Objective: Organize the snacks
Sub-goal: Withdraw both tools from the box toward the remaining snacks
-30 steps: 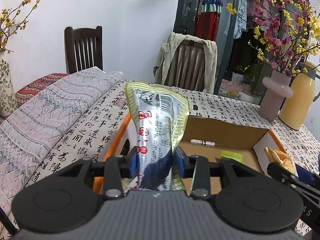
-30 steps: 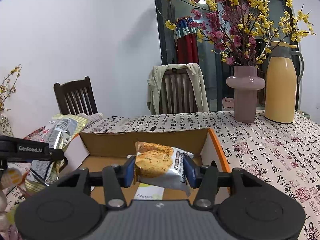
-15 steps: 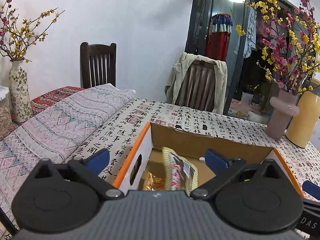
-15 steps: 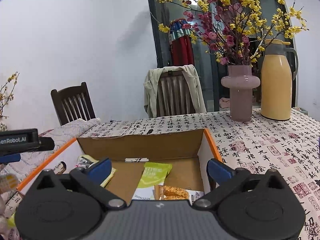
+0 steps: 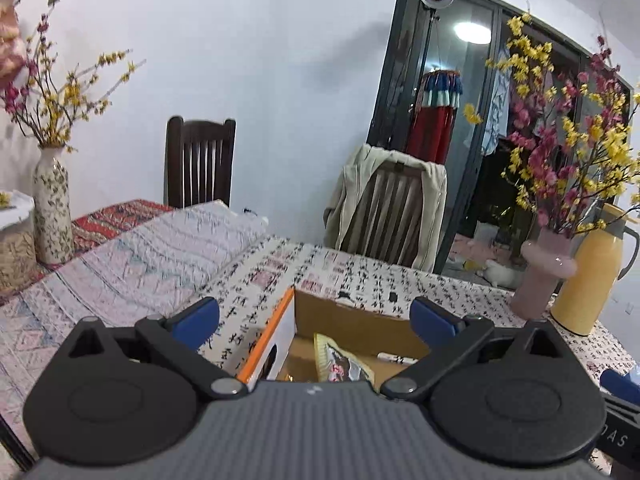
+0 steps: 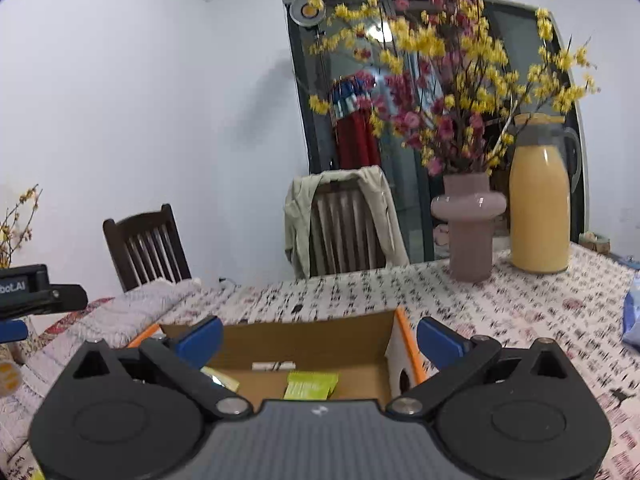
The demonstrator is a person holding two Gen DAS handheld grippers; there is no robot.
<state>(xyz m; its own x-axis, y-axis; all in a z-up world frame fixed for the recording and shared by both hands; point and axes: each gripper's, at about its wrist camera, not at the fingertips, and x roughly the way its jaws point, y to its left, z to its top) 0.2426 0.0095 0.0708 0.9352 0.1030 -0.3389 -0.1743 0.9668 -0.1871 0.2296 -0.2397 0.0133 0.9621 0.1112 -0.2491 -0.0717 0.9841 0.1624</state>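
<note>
An open cardboard box (image 5: 340, 316) with orange-edged white sides sits on the table, also seen as the box (image 6: 304, 332) in the right wrist view. A silver and yellow snack packet (image 5: 340, 362) lies inside it at the left. A green packet (image 6: 310, 385) lies on the box floor. My left gripper (image 5: 316, 318) hangs open above the box's left end, nothing between its blue pads. My right gripper (image 6: 320, 338) hangs open above the box's near side, equally empty. The left gripper's body (image 6: 32, 290) shows at the left edge of the right wrist view.
A pink vase (image 6: 468, 224) of flowers and a yellow thermos (image 6: 540, 208) stand at the back right. A blue packet (image 6: 632, 312) lies at the right edge. Two dark chairs (image 5: 200, 160) stand behind the table, one draped with a jacket (image 5: 384, 208). Folded patterned cloth (image 5: 140, 260) covers the left side.
Both grippers let go of their snack packets, which dropped into the box. Both opened wide and rose, so the box now sits lower in each view.
</note>
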